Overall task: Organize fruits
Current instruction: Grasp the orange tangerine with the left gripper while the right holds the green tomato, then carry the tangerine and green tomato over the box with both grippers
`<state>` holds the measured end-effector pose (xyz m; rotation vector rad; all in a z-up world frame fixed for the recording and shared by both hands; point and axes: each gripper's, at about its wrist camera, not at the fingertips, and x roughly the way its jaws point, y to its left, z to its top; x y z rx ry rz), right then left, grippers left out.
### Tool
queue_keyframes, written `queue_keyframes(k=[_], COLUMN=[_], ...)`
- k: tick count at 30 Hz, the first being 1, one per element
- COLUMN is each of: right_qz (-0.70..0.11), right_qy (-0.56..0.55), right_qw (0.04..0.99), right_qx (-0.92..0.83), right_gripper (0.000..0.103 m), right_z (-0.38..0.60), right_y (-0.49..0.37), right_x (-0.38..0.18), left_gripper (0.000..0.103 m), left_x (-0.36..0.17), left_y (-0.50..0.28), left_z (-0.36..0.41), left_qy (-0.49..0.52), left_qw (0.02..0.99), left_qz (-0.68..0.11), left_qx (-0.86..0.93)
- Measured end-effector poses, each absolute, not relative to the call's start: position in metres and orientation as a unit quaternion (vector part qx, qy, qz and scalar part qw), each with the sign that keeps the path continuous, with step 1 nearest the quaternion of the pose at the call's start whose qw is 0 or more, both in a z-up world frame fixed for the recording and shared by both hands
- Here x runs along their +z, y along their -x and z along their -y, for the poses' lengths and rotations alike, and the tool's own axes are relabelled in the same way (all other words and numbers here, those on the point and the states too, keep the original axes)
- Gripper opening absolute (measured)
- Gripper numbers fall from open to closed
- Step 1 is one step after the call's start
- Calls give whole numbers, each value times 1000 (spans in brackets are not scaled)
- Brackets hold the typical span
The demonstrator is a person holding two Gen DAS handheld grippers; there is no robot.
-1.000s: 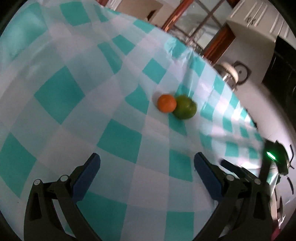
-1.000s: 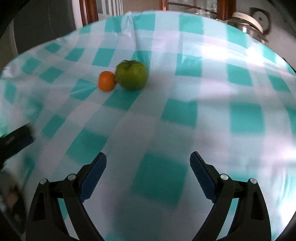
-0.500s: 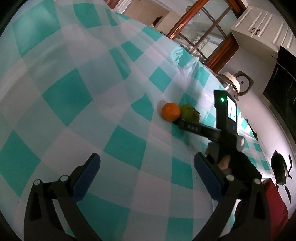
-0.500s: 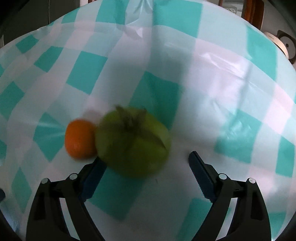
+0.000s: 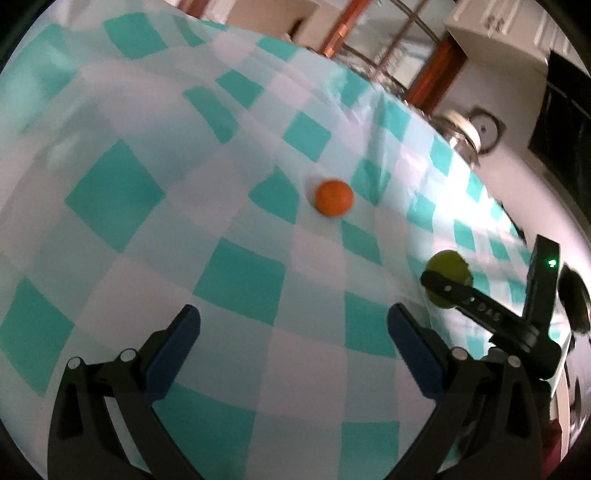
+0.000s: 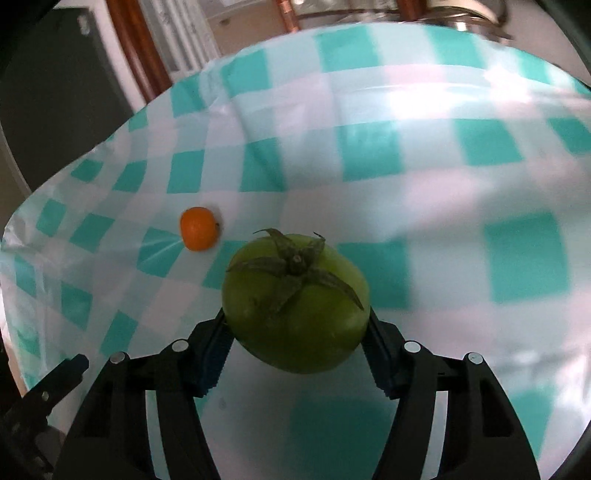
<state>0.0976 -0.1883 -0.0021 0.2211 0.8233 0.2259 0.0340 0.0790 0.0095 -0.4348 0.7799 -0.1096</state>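
Observation:
My right gripper [image 6: 297, 332] is shut on a green tomato [image 6: 295, 302] with a dried stem and holds it above the checked cloth. The same tomato [image 5: 445, 269] shows in the left wrist view, at the tip of the right gripper [image 5: 441, 286]. A small orange [image 5: 333, 197] lies alone on the cloth, ahead of my left gripper [image 5: 293, 339], which is open and empty. In the right wrist view the orange [image 6: 198, 228] lies to the left of the tomato and behind it.
A teal and white checked tablecloth [image 5: 236, 273] covers the table. A metal pot with a lid [image 5: 460, 129] stands past the far edge. Wooden window frames [image 5: 428, 70] and white cabinets [image 5: 495, 33] are behind. A dark appliance [image 6: 55, 110] is at the left in the right wrist view.
My right gripper has shut on the green tomato and lifted it away from the orange, toward the right. The orange stays on the cloth. My left gripper stays open.

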Motion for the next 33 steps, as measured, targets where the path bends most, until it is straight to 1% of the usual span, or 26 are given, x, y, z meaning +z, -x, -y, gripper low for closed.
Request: queue_keyframes(k=[2, 4, 6, 10, 12, 14, 16, 18, 20, 21, 24, 31, 33], right_qz=[-395, -397, -405, -401, -401, -402, -404, -405, -406, -406, -405, -405, -407], right_qy=[-137, -165, -185, -189, -191, -191, -189, -188, -188, -188, -189, -187, -186], right_qw=[901, 895, 888, 887, 887, 886, 885, 884, 884, 883, 883, 883, 882], right_qx=[113, 115, 115, 126, 127, 130, 133, 136, 140, 140, 143, 146, 148], right_gripper=[63, 63, 63, 63, 63, 63, 63, 63, 63, 63, 63, 63, 63], right_z=[199, 203, 205, 203, 204, 204, 204, 204, 203, 203, 204, 204, 203], right_y=[-92, -90, -102, -100, -97, -95, -95, -94, -94, -93, -92, -92, -93], right_x=[-4, -6, -9, -4, -3, -3, -4, -4, -4, -4, -4, -5, -5], left_gripper=[101, 101, 101, 101, 99, 87, 82, 73, 47, 44, 43, 43, 43], left_x=[9, 6, 9, 15, 13, 9, 6, 2, -3, -2, 0, 10, 8], left_y=[-37, -50, -65, -119, -148, -171, -191, -208, -218, -217, -197, -59, -32], left_z=[-72, -64, -55, -20, -3, 7, 12, 14, 12, 10, 5, -9, -16], left_qy=[198, 178, 152, 68, 20, -3, -13, -22, -20, -11, -3, 54, 66], left_qw=[898, 890, 896, 907, 911, 907, 904, 900, 892, 894, 896, 905, 903], left_qz=[-388, -416, -415, -415, -412, -420, -426, -435, -451, -448, -444, -420, -422], left_qx=[-53, -55, -38, -20, -6, -2, 6, 16, 8, 3, 2, -37, -39])
